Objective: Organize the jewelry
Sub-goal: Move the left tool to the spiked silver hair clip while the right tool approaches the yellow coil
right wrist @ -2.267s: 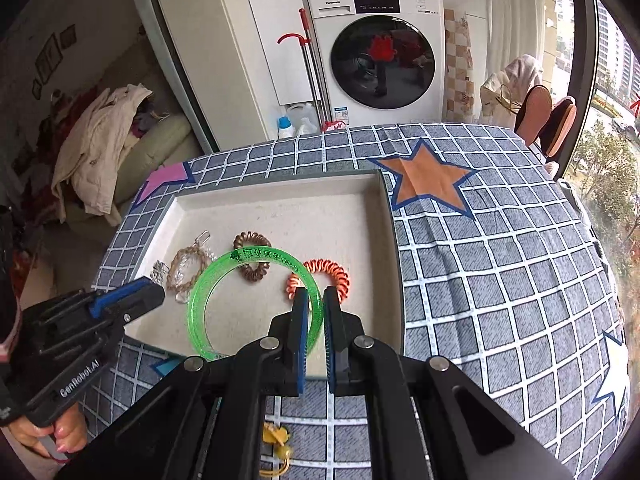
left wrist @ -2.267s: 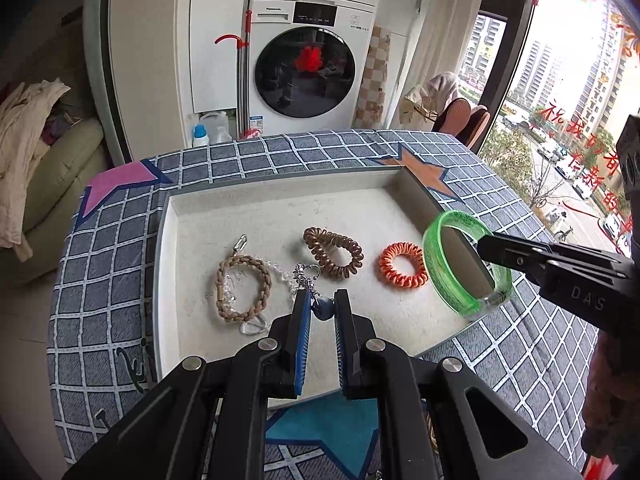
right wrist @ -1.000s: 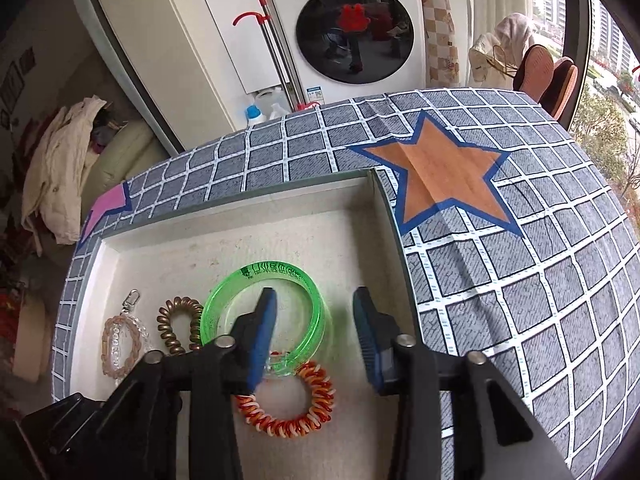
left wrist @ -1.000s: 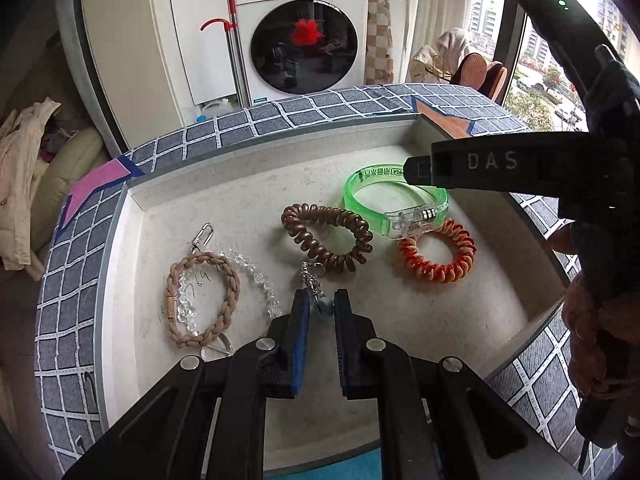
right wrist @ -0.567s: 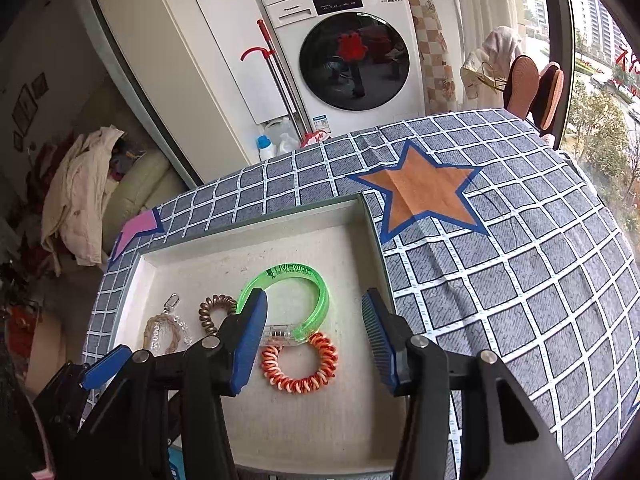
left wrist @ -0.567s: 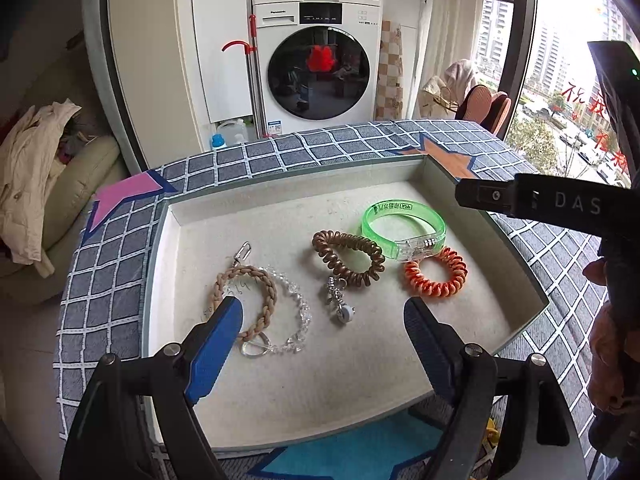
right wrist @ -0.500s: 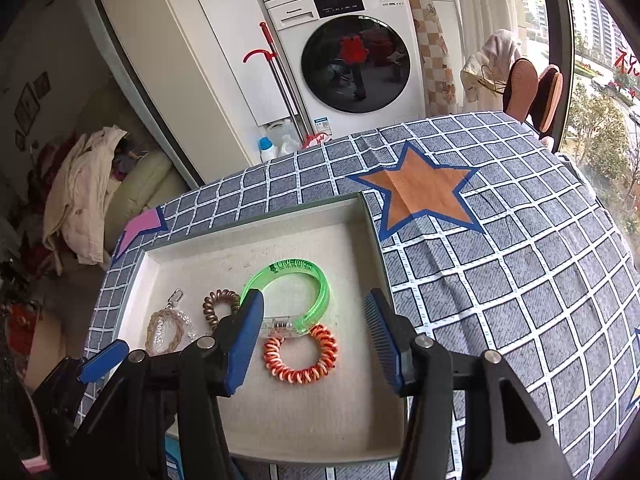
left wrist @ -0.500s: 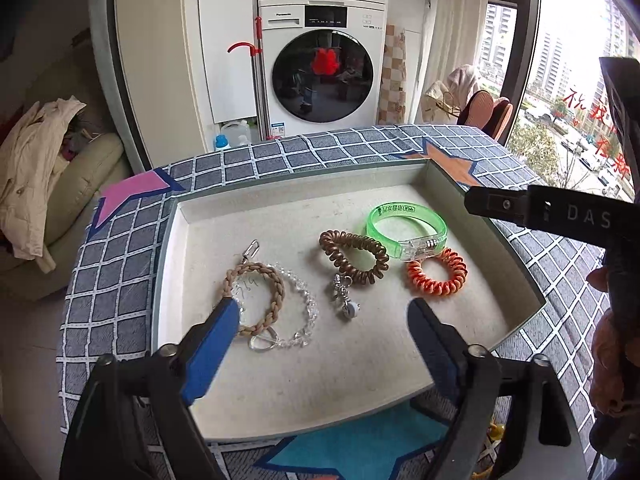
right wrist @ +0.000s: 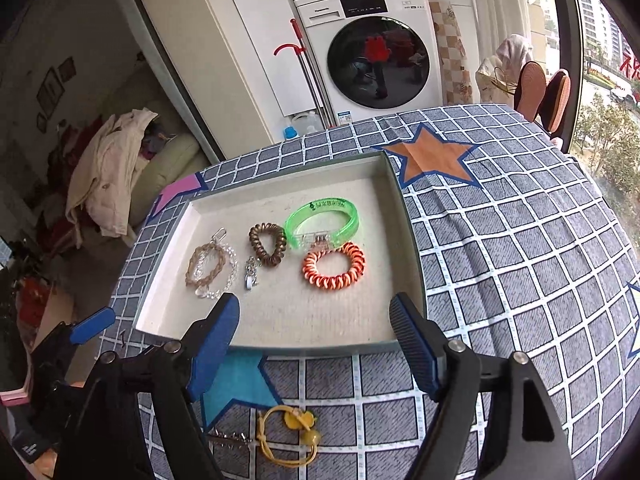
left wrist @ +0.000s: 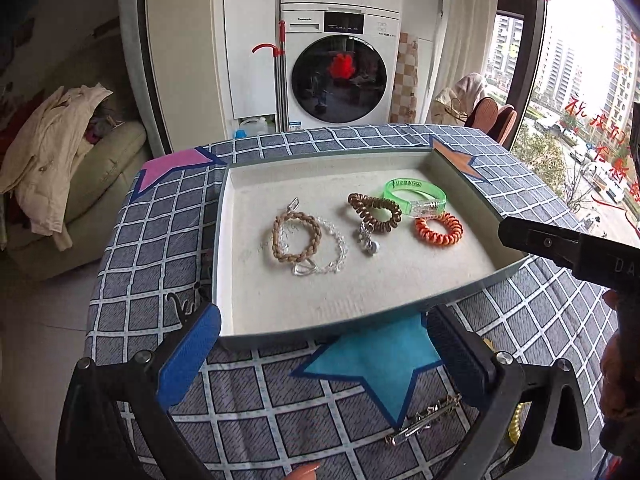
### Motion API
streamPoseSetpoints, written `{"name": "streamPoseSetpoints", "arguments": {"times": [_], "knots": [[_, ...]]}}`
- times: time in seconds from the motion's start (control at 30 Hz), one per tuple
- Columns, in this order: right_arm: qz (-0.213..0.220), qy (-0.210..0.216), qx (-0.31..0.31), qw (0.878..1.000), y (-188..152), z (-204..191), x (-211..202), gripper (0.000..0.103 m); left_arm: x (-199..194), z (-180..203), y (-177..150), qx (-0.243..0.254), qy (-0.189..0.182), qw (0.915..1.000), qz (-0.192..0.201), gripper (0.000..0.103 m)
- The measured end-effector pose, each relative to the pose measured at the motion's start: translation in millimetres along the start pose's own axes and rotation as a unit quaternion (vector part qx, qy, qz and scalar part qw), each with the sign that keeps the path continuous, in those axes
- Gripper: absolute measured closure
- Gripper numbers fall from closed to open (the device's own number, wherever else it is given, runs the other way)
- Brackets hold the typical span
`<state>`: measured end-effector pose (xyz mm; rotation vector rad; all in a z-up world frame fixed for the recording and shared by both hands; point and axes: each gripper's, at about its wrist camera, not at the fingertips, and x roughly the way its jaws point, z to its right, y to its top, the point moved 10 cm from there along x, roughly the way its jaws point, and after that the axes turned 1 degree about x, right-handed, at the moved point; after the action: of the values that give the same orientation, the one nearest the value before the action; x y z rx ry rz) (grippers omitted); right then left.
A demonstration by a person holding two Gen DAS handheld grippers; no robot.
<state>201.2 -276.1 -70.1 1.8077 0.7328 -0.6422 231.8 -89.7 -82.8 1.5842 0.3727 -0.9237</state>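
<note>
The left hand-held gripper [left wrist: 320,344] was a black frame of angled struts ending in two flat fingers [left wrist: 188,356], faced with ribbed blue pads. Round silver screws [left wrist: 142,357] sat at the joints of the struts. The right hand-held gripper [right wrist: 316,344] was built the same way: black arms, blue ribbed pads [right wrist: 212,344] and silver screw heads [right wrist: 456,346]. Seen from the left wrist camera, its black body carried pale raised letters, "DA" readable before the frame's edge cut them off. Seen from the right wrist camera, the left unit showed a blue pad tip on a black housing.
</note>
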Motion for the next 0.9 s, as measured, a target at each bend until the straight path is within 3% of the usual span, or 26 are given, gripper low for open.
{"name": "streamPoseSetpoints", "arguments": {"times": [0.1, 0.27, 0.3, 0.4, 0.9], "knots": [[0.000, 0.001, -0.003, 1.000, -10, -2, -6, 0.011, -6, 0, -12, 0.007, 0.003, 1.0000, -0.004, 0.000], [0.010, 0.006, -0.001, 1.000, -25, -2, -18, 0.009, -14, -2, -29, 0.011, 0.010, 0.9999, -0.007, 0.000], [0.012, 0.005, 0.000, 1.000, -27, -2, -20, 0.001, -15, -3, -31, 0.011, 0.014, 0.9998, -0.007, 0.000], [0.019, 0.004, -0.002, 1.000, -35, -2, -26, 0.000, -17, -3, -39, 0.015, 0.010, 0.9998, -0.011, 0.000], [-0.068, -0.012, -0.002, 0.998, -113, 14, -32, 0.000, -16, 12, -82, 0.063, 0.006, 0.9971, -0.043, 0.000]]}}
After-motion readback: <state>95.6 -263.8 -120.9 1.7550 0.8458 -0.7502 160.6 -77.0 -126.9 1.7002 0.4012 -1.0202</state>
